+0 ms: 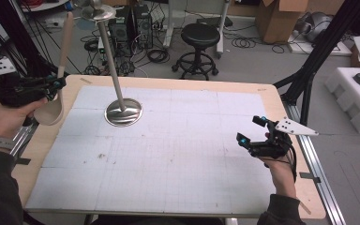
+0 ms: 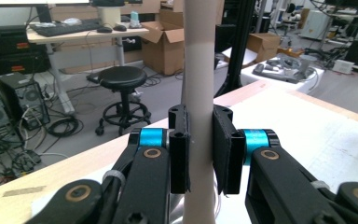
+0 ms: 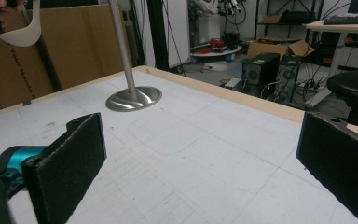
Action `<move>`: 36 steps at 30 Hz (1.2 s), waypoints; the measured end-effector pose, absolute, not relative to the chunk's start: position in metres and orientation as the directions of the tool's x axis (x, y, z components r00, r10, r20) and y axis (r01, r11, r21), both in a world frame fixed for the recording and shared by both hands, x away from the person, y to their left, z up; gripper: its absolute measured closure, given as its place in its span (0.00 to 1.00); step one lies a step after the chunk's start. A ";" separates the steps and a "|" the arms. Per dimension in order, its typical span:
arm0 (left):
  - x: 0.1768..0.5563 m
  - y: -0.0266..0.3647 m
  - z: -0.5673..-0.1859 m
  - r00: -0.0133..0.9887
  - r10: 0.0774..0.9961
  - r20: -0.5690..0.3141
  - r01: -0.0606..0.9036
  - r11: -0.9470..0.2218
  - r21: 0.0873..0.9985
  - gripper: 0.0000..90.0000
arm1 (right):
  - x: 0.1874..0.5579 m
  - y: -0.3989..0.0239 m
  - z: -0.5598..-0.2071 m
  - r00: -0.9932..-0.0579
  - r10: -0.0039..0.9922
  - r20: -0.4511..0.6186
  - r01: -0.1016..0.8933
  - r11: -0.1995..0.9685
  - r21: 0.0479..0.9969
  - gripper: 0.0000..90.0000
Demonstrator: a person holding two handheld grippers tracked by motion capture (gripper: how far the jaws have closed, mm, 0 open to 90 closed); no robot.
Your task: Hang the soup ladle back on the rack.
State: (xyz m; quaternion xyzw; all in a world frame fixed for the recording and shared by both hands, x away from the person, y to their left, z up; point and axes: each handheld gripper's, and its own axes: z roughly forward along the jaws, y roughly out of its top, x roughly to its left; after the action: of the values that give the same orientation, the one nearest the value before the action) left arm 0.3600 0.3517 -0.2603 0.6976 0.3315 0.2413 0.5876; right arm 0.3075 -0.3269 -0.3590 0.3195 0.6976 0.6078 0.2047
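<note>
The left gripper (image 1: 51,86) is clamping its jaws on the handle of a beige ladle (image 1: 60,65), holding it upright over the table's (image 1: 178,83) far left corner, bowl down, just left of the mat (image 1: 178,154). The steel stand (image 1: 123,111) is sitting near it on the mat. The right gripper (image 1: 252,130) is hovering over the right edge, jaws spread wide around nothing.

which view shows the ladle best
The high view: it shows the whole beige ladle, handle up and bowl down, held by the left gripper at the table's left edge. The left gripper view shows the handle clamped between its jaws; the right gripper view shows the bowl far off.
</note>
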 end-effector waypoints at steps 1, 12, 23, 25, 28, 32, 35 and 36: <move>0.360 0.351 -0.261 0.668 0.742 -0.055 0.179 -0.089 0.980 0.86 | 0.307 -0.327 -0.359 -0.712 0.694 0.103 0.197 0.056 0.979 0.00; 0.361 0.345 -0.264 0.694 0.718 -0.061 0.189 -0.099 0.977 0.86 | 0.307 -0.327 -0.359 -0.712 0.695 0.100 0.194 0.058 0.979 0.00; 0.368 0.338 -0.268 0.684 0.725 -0.079 0.213 -0.095 0.973 0.87 | 0.307 -0.327 -0.359 -0.715 0.692 0.099 0.195 0.061 0.979 0.00; 0.369 0.337 -0.268 0.683 0.726 -0.079 0.215 -0.097 0.972 0.87 | 0.307 -0.327 -0.359 -0.716 0.691 0.098 0.194 0.062 0.979 0.00; 0.371 0.333 -0.270 0.673 0.736 -0.073 0.219 -0.104 0.970 0.87 | 0.307 -0.327 -0.359 -0.715 0.692 0.098 0.192 0.059 0.980 0.00; 0.374 0.327 -0.272 0.668 0.741 -0.076 0.230 -0.108 0.967 0.87 | 0.307 -0.327 -0.359 -0.714 0.693 0.096 0.189 0.059 0.980 0.00; 0.377 0.323 -0.274 0.665 0.742 -0.080 0.235 -0.107 0.966 0.87 | 0.307 -0.327 -0.359 -0.716 0.692 0.095 0.188 0.060 0.980 0.00; 0.378 0.321 -0.275 0.668 0.740 -0.084 0.236 -0.103 0.966 0.86 | 0.307 -0.327 -0.359 -0.716 0.692 0.097 0.190 0.060 0.980 0.00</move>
State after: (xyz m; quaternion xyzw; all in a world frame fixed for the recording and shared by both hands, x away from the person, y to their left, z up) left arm 0.3784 0.3214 -0.2755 0.7097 0.3436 0.2194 0.5747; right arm 0.3070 -0.3269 -0.3586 0.3158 0.6983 0.6085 0.2060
